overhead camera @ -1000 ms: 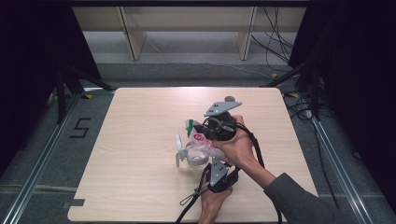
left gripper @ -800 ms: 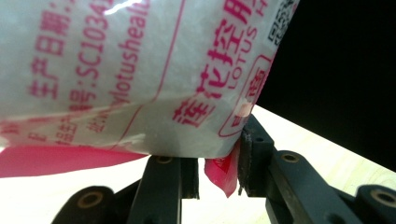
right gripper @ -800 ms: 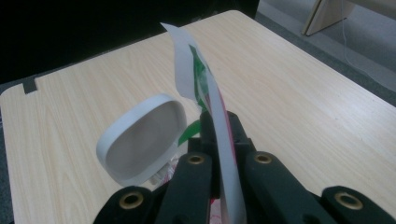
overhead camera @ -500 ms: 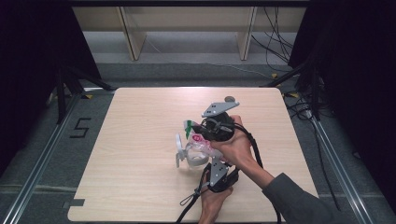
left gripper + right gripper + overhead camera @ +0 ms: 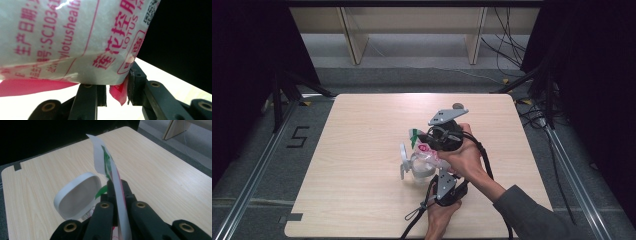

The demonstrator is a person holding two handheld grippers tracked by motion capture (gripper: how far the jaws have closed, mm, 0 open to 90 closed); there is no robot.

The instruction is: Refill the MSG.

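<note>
A white-rimmed jar (image 5: 418,166) stood near the middle of the wooden table (image 5: 362,150), its round lid (image 5: 76,196) hinged open and tilted to the jar's left, while a person worked a plastic packet (image 5: 428,149) just above its mouth with two hand-held grippers. The left gripper (image 5: 439,176), nearest the table's front edge, had its jaws partly closed on a lower corner of the packet — in the left gripper view the white film with pink Chinese lettering (image 5: 75,37) bulged overhead and a pink flap hung between the pads. The right gripper (image 5: 429,137), farther from the person, was clamped tight on the packet's upper edge, a thin white-and-green strip (image 5: 110,172) standing upright out of its closed jaws in the right gripper view. By the look of it, the step in hand was holding the packet taut over the jar, ready to tear it open or tip its contents in; the next move would call for the two grippers to pull apart without letting the film slip. The jar's contents were hard to make out behind the packet and hands, and whether the packet was already open could not be told — its top edge was cut off in the left gripper view.
</note>
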